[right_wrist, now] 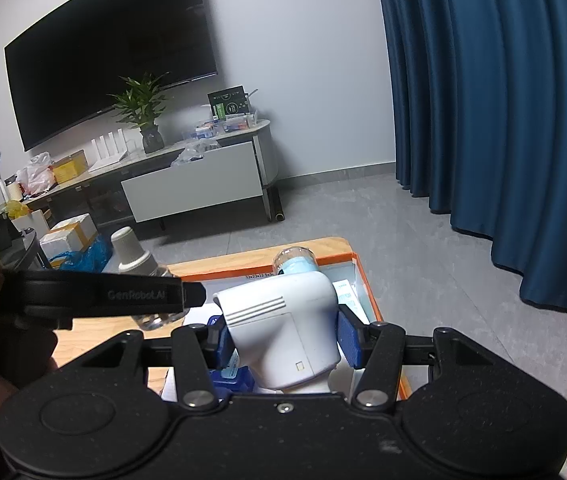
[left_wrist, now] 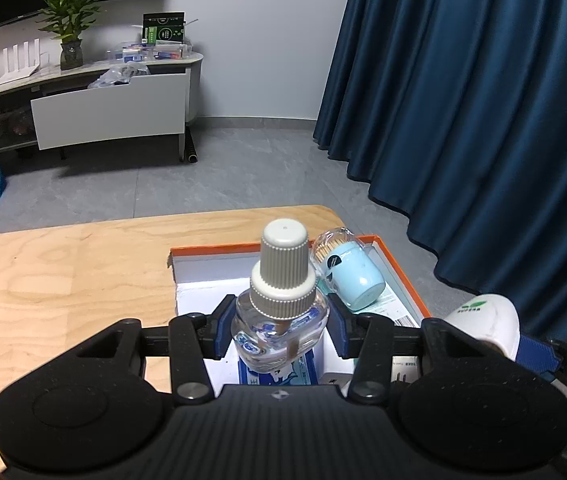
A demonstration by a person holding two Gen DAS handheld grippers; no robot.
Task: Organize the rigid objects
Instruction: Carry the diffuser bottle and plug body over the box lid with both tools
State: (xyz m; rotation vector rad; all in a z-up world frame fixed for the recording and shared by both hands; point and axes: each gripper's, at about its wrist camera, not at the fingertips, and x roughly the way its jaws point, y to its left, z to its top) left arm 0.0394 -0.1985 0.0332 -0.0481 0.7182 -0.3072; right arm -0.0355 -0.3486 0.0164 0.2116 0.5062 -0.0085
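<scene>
My left gripper [left_wrist: 279,324] is shut on a clear liquid bottle [left_wrist: 281,300] with a ribbed grey-white cap, held upright over the orange-rimmed white box [left_wrist: 403,276]. A light blue toothpick jar [left_wrist: 347,272] lies tilted in the box's far corner. My right gripper [right_wrist: 283,338] is shut on a white plug-in device [right_wrist: 283,328], held over the same box [right_wrist: 367,296]. The device shows at the right in the left wrist view [left_wrist: 483,316]. The left gripper body and the bottle [right_wrist: 131,256] show at the left of the right wrist view. The jar [right_wrist: 295,264] lies behind the device.
The box sits at the right end of a light wooden table [left_wrist: 63,276]. Blue-printed packets [left_wrist: 275,376] lie in the box bottom. Dark blue curtains [left_wrist: 483,120] hang to the right. A TV stand [left_wrist: 111,108] with clutter and a plant stands across the grey floor.
</scene>
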